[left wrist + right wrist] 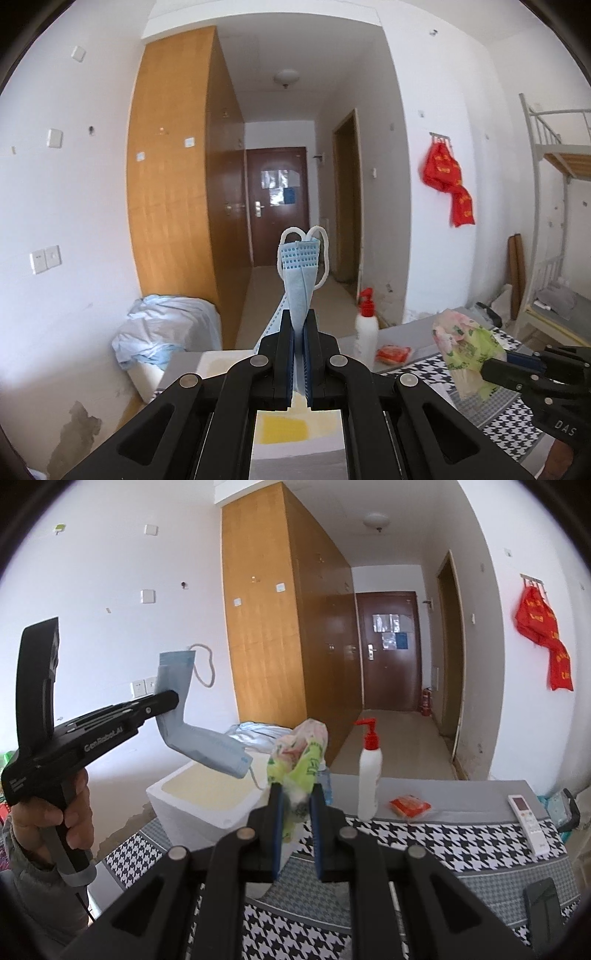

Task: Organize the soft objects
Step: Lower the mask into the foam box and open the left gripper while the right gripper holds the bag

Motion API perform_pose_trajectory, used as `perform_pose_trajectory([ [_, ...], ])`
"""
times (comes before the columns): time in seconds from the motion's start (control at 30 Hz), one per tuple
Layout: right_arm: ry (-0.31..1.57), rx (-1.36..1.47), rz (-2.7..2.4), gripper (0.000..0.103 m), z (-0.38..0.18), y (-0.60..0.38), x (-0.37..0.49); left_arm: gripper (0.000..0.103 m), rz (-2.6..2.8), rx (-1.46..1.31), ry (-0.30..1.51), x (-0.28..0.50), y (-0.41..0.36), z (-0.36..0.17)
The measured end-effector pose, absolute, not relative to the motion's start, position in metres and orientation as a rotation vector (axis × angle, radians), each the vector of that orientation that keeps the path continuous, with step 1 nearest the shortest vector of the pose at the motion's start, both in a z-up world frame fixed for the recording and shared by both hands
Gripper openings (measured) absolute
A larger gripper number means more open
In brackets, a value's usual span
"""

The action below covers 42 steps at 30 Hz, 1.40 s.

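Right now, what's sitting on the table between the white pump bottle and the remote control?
A small orange packet lies between the pump bottle and the remote control, on the grey strip of the table; the right wrist view shows it.

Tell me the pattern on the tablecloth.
The tablecloth is black-and-white houndstooth with grey bands, clearest in the right wrist view.

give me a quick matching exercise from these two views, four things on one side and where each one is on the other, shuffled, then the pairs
Things
1. blue face mask
2. crumpled plastic bag
3. pump bottle
4. remote control

Places
A. lying on the houndstooth cloth, far right
B. clamped in the left gripper
C. standing upright on the grey strip beside the orange packet
D. pinched in the right gripper

Pairs: 1-B, 2-D, 3-C, 4-A
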State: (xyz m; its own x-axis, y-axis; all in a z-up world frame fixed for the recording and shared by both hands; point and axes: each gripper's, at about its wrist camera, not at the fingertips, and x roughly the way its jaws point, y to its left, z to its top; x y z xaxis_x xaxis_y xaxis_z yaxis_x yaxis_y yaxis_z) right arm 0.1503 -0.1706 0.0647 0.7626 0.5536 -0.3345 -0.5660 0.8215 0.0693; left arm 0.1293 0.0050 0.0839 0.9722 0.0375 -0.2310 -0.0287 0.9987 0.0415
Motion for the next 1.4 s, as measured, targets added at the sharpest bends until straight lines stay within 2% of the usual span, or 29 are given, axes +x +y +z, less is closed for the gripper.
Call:
perform_pose_trajectory([
  [1.4, 0.452, -0.079, 0.634, 0.017, 0.050, -0.128, 0.186, 0.004, 0.145, -0.015, 0.481, 0.196, 0.050, 0.028],
])
